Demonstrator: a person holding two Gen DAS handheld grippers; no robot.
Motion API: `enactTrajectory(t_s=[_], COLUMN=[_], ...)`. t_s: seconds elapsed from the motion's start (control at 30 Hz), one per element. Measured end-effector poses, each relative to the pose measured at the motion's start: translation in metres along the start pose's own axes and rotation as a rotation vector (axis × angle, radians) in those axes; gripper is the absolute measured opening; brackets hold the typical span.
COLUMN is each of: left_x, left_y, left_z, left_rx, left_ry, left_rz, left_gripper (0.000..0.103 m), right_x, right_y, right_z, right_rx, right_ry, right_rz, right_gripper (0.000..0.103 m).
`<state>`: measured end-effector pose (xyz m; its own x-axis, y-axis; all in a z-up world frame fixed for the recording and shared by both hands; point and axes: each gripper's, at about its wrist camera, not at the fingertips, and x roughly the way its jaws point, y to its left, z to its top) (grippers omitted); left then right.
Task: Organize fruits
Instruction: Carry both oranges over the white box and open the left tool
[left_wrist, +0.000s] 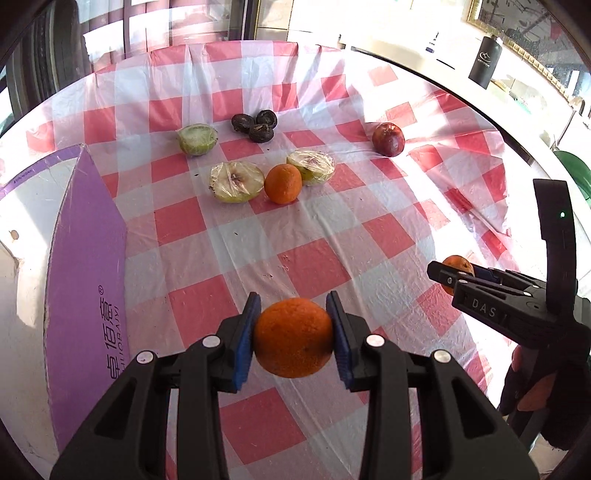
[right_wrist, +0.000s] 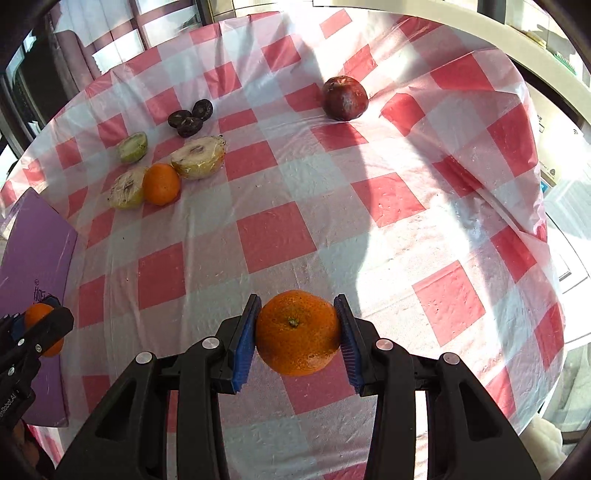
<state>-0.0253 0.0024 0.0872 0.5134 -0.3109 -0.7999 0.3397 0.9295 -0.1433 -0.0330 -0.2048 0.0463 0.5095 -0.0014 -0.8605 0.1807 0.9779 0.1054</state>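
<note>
A round table under a red and white checked cloth (left_wrist: 306, 266) fills both views. At its left edge lies a purple and white box (left_wrist: 85, 295); the left wrist view shows its white inside and printed flap, while the right wrist view catches only a purple corner. Only the left wrist view shows a black bottle (left_wrist: 485, 57) on the white counter beyond the table.

Far across the cloth sits a dark red apple (right_wrist: 345, 98), well apart from the rest. To the left is a cluster: 3 cut fruit halves, 2 of them wrapped in film, with a loose orange (left_wrist: 283, 183) between those 2 and touching them. Behind them lie 3 small dark shrivelled fruits (left_wrist: 256, 125), bunched together.

The left tongs (left_wrist: 293, 338) are partly closed, their blue pads pinching an orange (left_wrist: 293, 338) held above the cloth near the box. The right tongs (right_wrist: 298, 332) are closed just as far on a second orange (right_wrist: 298, 332), stem end up; the left wrist view sees them from the side, with that fruit mostly hidden.
</note>
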Motion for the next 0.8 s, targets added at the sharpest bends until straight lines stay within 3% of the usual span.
enactTrajectory(t_s=[0.2, 0.37, 0.63, 0.8], left_x=[-0.064, -0.106, -0.14, -0.139], left_y=[0.027, 0.079, 0.179, 0.223], left_z=[0.012, 0.004, -0.038, -0.069], left_rx=[-0.001, -0.046, -0.173, -0.213], left_ry=[-0.135, -0.194, -0.147, -0.026], left_rz=[-0.025, 0.032, 0.23, 0.35], left_gripper=[0.037, 0.037, 0.037, 0.037], right_x=[-0.032, -0.055, -0.091, -0.091], right_y=[0.043, 0.106, 0.23, 0.306], right_z=[0.001, 0.007, 0.004, -0.022], right_rx=[-0.02, -0.085, -0.293, -0.518], right_ry=[-0.039, -0.086, -0.134, -0.037], right_rz=[0.065, 0.161, 0.363, 0.408], right_gripper=[0.041, 0.041, 0.041, 0.041])
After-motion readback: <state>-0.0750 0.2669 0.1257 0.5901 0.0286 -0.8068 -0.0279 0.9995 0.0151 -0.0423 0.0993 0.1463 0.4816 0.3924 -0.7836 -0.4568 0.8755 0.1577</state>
